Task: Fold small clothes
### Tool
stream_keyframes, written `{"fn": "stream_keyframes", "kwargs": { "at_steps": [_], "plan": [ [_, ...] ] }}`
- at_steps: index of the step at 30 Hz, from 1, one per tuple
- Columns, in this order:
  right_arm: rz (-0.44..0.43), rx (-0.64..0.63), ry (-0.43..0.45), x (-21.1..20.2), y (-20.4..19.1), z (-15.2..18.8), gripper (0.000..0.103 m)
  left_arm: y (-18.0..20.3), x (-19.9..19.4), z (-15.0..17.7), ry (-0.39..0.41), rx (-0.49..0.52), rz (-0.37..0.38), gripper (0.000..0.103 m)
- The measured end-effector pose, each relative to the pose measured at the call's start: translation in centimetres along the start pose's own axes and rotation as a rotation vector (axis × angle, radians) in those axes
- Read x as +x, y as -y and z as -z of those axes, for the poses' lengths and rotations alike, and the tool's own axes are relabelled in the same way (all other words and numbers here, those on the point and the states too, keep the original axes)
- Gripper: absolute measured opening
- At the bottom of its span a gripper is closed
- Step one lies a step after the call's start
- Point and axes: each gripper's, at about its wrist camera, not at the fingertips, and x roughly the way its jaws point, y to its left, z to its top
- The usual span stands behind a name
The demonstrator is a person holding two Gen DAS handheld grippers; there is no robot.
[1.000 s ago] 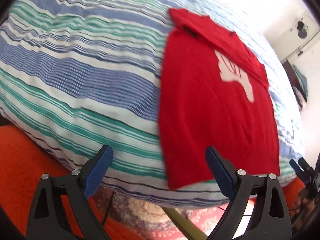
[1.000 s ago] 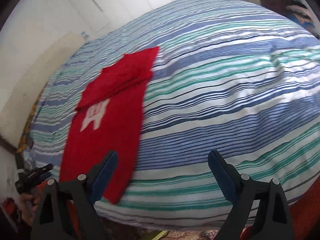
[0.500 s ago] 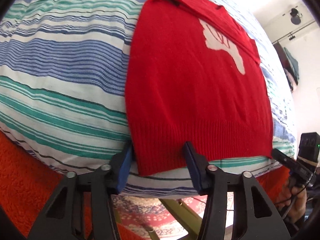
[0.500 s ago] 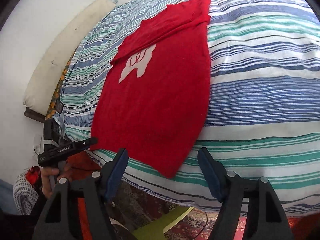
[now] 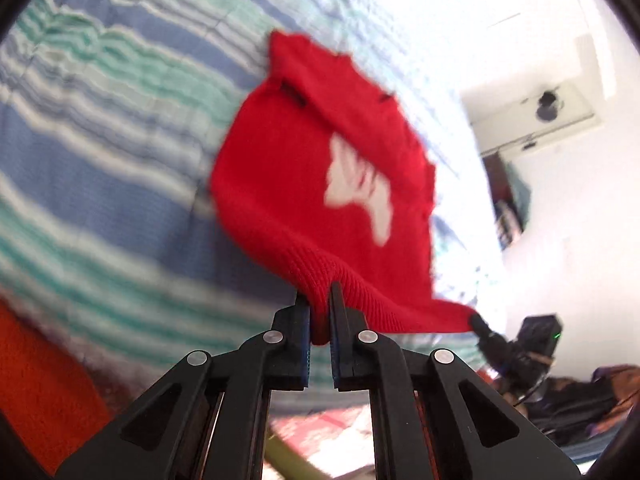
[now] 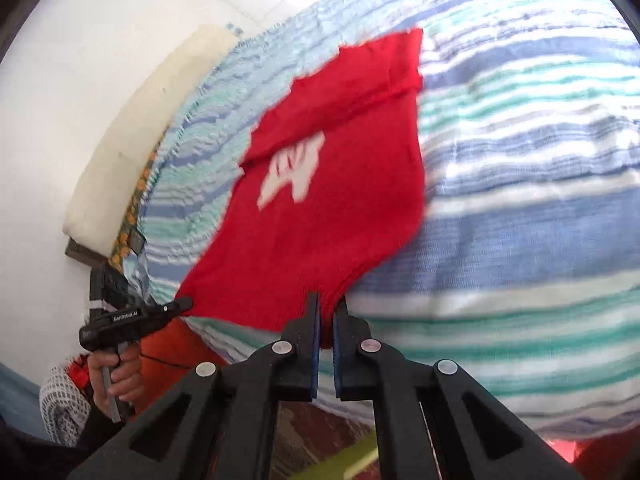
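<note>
My left tongs (image 5: 319,306) have just closed and now pinch the ribbed bottom hem of the red sweater (image 5: 320,184), low in the middle of the left view. The knit bunches into a small fold between the two blue pads, and the hem rises off the striped bedcover (image 5: 100,168) there. From that pinch the hem runs to the lower right of the frame, where my right tongs (image 5: 478,322) grip the other corner.

In the right view my right tongs (image 6: 327,312) have also just closed, and they clamp the near corner of the sweater (image 6: 320,216) at the bottom centre of the frame. The red cloth spreads up and away from them across the bedcover (image 6: 520,240), with the white design (image 6: 292,172) near the middle and the folded sleeves toward the top. At the left of this frame my left tongs (image 6: 182,305) hold the far hem corner, with my left hand (image 6: 116,372) wrapped round the handle below them.

The upper part of the sweater lies flat on the blue, green and white stripes; only the bottom edge is lifted. A cream pillow (image 6: 132,140) sits at the upper left of the right view, against the white wall. Both views are blurred.
</note>
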Motion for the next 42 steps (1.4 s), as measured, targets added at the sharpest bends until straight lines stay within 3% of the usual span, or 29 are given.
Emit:
{"fn": "stream_keyframes", "kwargs": {
  "at_steps": [3,11,18,21,22,23,26,28,31,34,36,38,40,42],
  "plan": [
    [-0.012,0.022,0.081,0.4,-0.4,-3.9,0.005,1.5,1.2,-5.1,0.043,0.0,0.023,0.005],
    [0.063,-0.001,0.165,6.5,-1.3,-19.4,0.005,4.9,10.2,-20.8,0.076,0.018,-0.081,0.005],
    [0.155,-0.005,0.152,15.0,1.2,-30.1,0.005,3.3,17.7,-29.2,0.054,0.007,-0.214,0.008],
    [0.173,-0.004,0.128,18.5,2.7,-32.4,0.005,1.3,20.0,-31.1,0.05,-0.052,-0.304,0.03],
    [0.182,-0.002,0.115,19.6,3.2,-32.8,0.007,0.5,20.2,-31.7,0.049,-0.077,-0.333,0.052],
    [0.206,0.002,0.101,20.5,3.7,-33.0,0.009,-0.3,19.9,-32.2,0.064,-0.11,-0.36,0.065],
    [0.267,0.005,0.113,20.7,4.4,-33.0,0.034,-1.7,17.2,-32.5,0.149,-0.142,-0.385,0.066],
    [0.294,-0.023,0.164,18.8,4.0,-32.9,0.055,-1.1,15.2,-31.2,0.181,-0.089,-0.391,0.066],
    [0.328,-0.18,0.19,15.4,1.0,-31.3,0.055,2.2,12.9,-27.0,0.198,0.093,-0.348,0.073],
    [0.238,-0.381,0.131,13.1,-3.1,-26.7,0.055,5.1,13.3,-21.1,0.156,0.292,-0.283,0.093],
    [0.171,-0.473,0.06,12.8,-4.3,-22.7,0.055,4.9,15.2,-17.7,0.083,0.363,-0.322,0.095],
    [0.181,-0.508,-0.036,14.0,-3.3,-18.9,0.055,2.9,18.1,-16.0,-0.012,0.371,-0.422,0.094],
    [0.33,-0.47,-0.151,16.2,0.3,-16.4,0.052,2.1,18.3,-15.2,0.006,0.391,-0.477,0.094],
    [0.326,-0.444,-0.107,14.9,1.6,-15.6,0.046,2.9,16.2,-14.7,0.037,0.379,-0.487,0.093]
  ]
}}
